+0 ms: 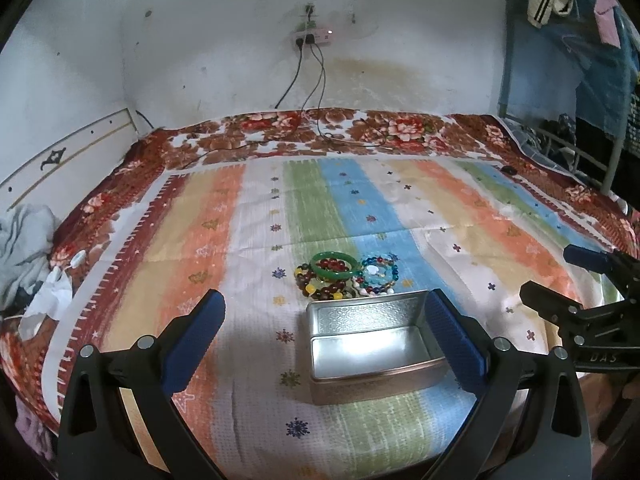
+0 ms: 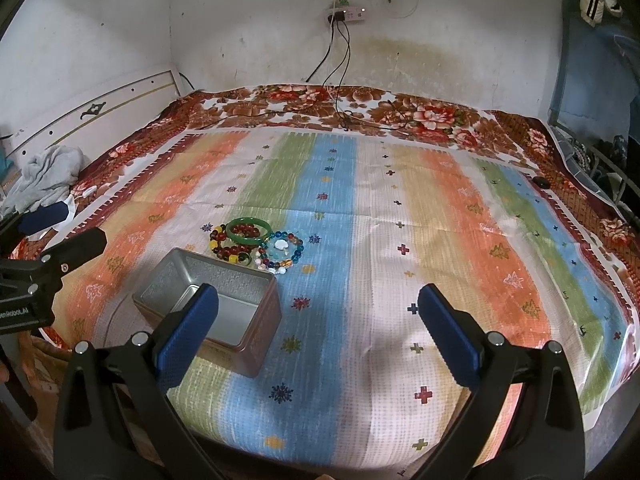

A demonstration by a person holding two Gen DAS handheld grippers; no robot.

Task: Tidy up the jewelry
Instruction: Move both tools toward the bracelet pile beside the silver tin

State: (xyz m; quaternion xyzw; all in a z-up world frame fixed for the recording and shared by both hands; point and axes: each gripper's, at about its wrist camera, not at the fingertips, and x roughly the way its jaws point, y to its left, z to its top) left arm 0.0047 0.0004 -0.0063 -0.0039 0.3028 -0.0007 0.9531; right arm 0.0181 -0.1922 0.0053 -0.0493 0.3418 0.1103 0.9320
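**Bracelets heaped beside an open tin, both grippers hanging clear**

On the bed, a striped cloth [image 2: 360, 208] in orange, green, blue and white lies over a red-brown floral blanket [image 2: 424, 114]. Near its front edge sits a rectangular metal tin [image 1: 374, 344], lid off, its silvery inside bare. Just behind the tin, touching or nearly touching its far wall, is a small heap of jewelry. A green bangle [image 1: 335, 266] lies on top of a strand of dark red and amber beads [image 1: 316, 286], and to its right sits a bracelet of blue and clear beads [image 1: 380, 274] with a pale charm in the middle. From the right wrist view the same heap shows beyond the tin's far corner, the green bangle [image 2: 248, 233] leaning on the red beads.

The left gripper [image 1: 324, 344] hovers low over the near side of the cloth, its blue-padded fingers [image 1: 192, 340] spread wide with the tin between them; it holds nothing. The right gripper [image 2: 318, 332] hangs to the right of the tin, jaws likewise wide apart and empty, its left finger crossing in front of the tin's near corner in that camera.

Against the stained wall behind the bed a power strip [image 2: 347, 14] hangs with black cables trailing down onto the blanket. A crumpled grey garment [image 2: 44, 178] lies at the left edge by the white headboard [image 2: 100, 108].
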